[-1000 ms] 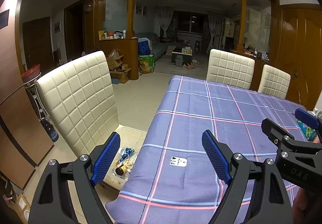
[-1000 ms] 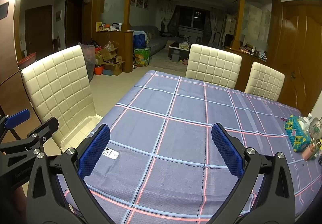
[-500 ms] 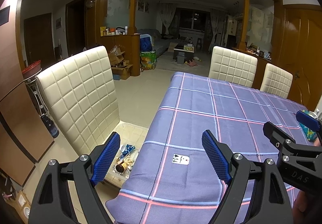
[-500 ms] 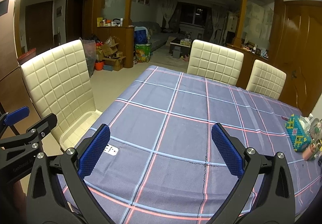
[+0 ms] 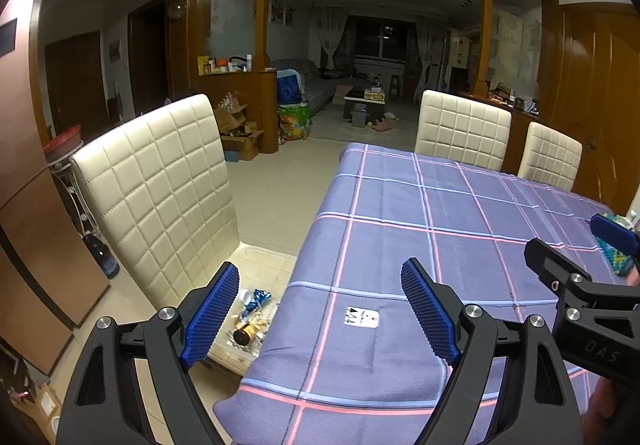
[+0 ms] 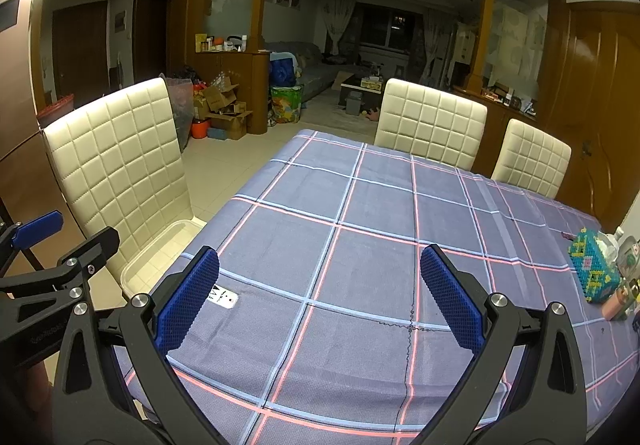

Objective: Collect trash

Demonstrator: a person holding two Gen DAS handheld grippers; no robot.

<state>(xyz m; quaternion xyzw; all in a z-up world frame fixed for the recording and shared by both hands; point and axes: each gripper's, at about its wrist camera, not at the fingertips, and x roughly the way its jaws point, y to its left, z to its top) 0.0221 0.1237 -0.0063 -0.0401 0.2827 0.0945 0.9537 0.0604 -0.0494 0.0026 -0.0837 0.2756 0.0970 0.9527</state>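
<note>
A clear tray [image 5: 256, 257] lies on the seat of the cream quilted chair [image 5: 160, 189] left of the table. It holds wrappers [image 5: 256, 299], a blue foil among them, and a small brown bottle [image 5: 242, 335]. A small white tag [image 5: 362, 316] lies flat on the purple checked tablecloth [image 5: 400, 229] near the front edge. My left gripper [image 5: 320, 309] is open and empty above the table's left edge, between tray and tag. My right gripper [image 6: 320, 297] is open and empty over the cloth, with the tag [image 6: 224, 297] beside its left finger.
A colourful beaded box [image 6: 592, 269] and some small bottles [image 6: 624, 285] stand at the table's right edge. Two more cream chairs [image 6: 432, 125] stand at the far side. Cardboard boxes [image 6: 224, 105] and bags sit on the floor by the wooden divider.
</note>
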